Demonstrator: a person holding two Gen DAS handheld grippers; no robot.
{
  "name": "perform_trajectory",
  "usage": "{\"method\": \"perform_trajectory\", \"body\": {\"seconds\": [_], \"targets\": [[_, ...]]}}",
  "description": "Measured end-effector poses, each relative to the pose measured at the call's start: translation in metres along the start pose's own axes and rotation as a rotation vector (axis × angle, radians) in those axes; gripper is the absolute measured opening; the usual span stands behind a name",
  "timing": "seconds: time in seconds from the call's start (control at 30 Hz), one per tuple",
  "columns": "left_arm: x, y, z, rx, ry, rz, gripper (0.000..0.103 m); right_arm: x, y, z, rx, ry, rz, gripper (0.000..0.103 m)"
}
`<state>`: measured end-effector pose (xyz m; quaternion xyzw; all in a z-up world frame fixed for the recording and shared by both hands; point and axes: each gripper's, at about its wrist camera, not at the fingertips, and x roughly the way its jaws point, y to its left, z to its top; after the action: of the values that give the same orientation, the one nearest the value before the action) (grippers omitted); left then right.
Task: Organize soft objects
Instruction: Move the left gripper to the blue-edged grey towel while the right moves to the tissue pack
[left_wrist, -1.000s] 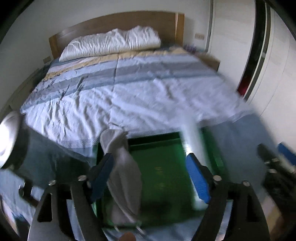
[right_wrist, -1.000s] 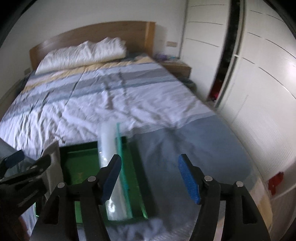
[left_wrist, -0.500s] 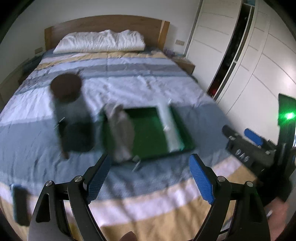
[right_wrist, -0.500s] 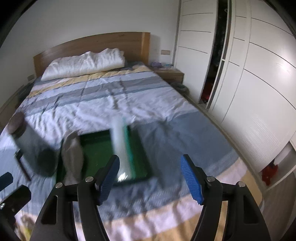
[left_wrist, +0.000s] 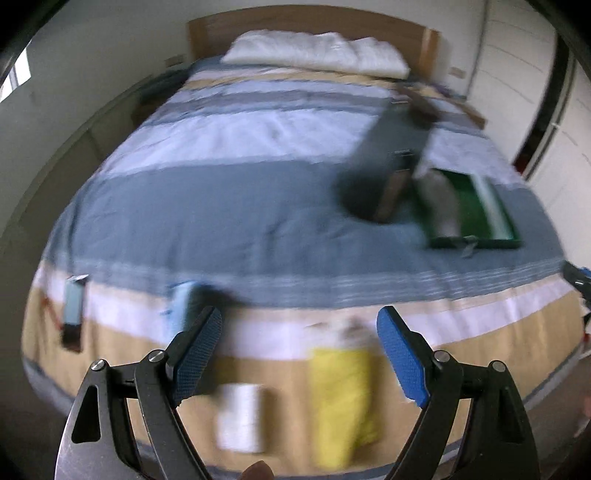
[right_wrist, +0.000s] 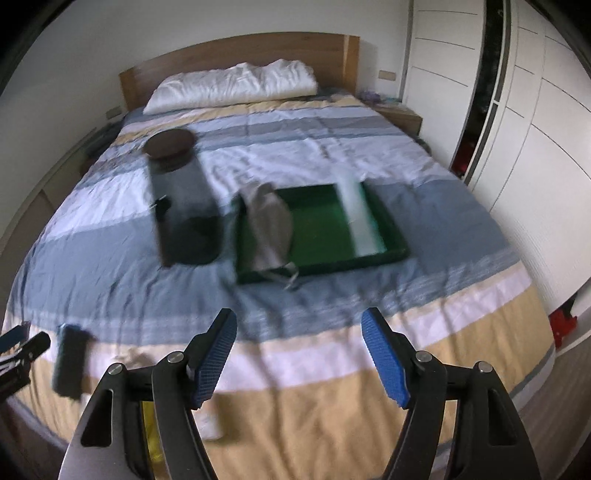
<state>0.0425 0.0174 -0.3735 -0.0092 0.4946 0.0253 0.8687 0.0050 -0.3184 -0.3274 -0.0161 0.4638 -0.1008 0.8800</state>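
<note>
Both tongs, left (left_wrist: 298, 349) & right (right_wrist: 299, 352), open, empty; next pick: yellow cloth (left_wrist: 341, 398) near bed edge, then to green tray (right_wrist: 317, 236).

Left gripper (left_wrist: 299, 339) and right gripper (right_wrist: 299, 341): black angular arms, silver screws, blue cross-hatched pads (right_wrist: 216, 354).

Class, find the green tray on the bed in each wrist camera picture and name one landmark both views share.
Left wrist view: the green tray lies at the right, far beyond the open left gripper.
Right wrist view: the green tray lies near the centre, ahead of the open right gripper.
Shared landmark: the white pillow against the headboard.
</note>
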Motion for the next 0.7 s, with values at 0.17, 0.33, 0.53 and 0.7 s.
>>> {"method": "perform_trajectory", "body": {"seconds": [0.17,0.33,0.53,0.7], "targets": [[-0.001,0.077,-0.008,-0.012,0.015,0.013,0.082,-0.043,0.047,-0.019,-0.003,0.03,-0.063,0.072],[-0.013,0.113,-0.011,0.009,-0.028,0.016,0.082,-0.074,0.097,-0.026,-0.06,0.036,-0.07,0.077],[0.0,0.116,-0.033,-0.031,0.004,0.08,0.083,-0.056,0.117,-0.048,-0.087,0.045,0.046,0.08],[0.023,0.109,-0.049,-0.097,0.057,0.128,0.083,-0.017,0.104,-0.067,-0.09,0.098,0.085,0.08]]}}
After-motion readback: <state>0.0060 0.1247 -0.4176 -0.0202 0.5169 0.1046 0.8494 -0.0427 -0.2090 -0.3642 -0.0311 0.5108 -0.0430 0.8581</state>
